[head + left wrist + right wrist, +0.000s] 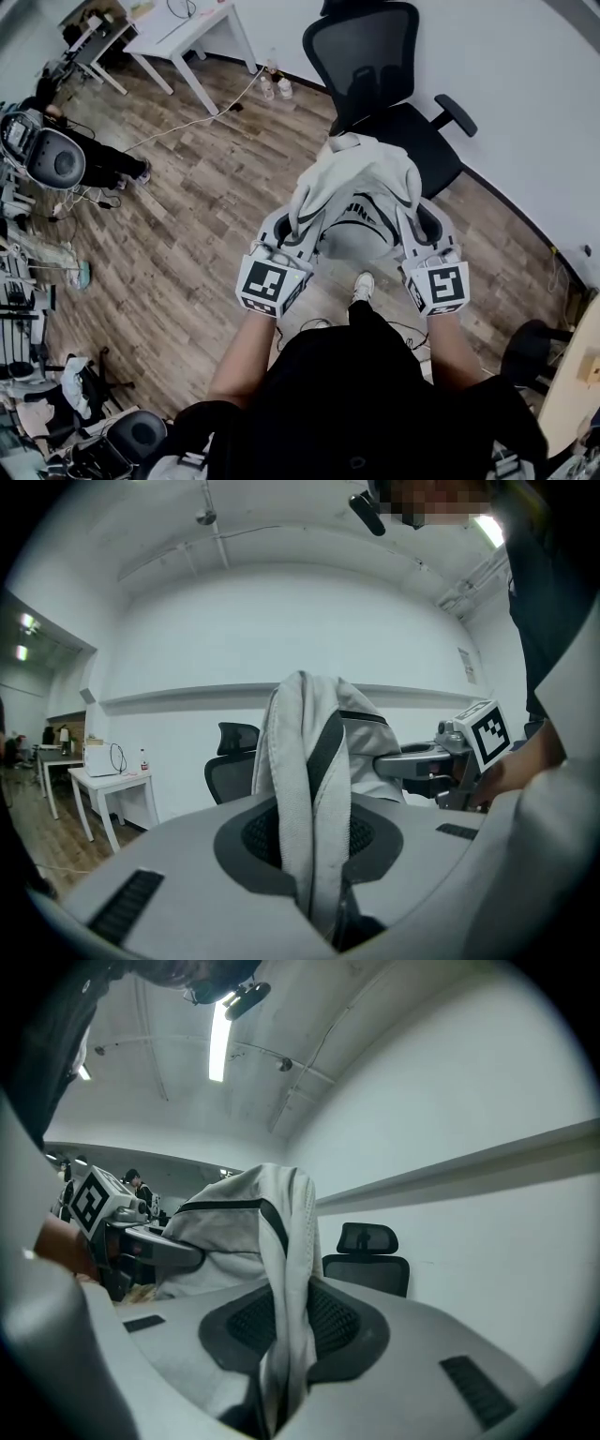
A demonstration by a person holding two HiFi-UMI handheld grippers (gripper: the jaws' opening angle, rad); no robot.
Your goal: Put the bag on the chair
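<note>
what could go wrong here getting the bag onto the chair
1. The left gripper and right gripper each pinch only a thin fold of the bag. The fabric might slip out under the hanging weight.
2. The limp bag could catch on the chair at its armrest, or slump off the seat when released.

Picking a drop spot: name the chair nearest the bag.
The black mesh-backed office chair against the wall, just beyond the bag; the others sit farther off.
</note>
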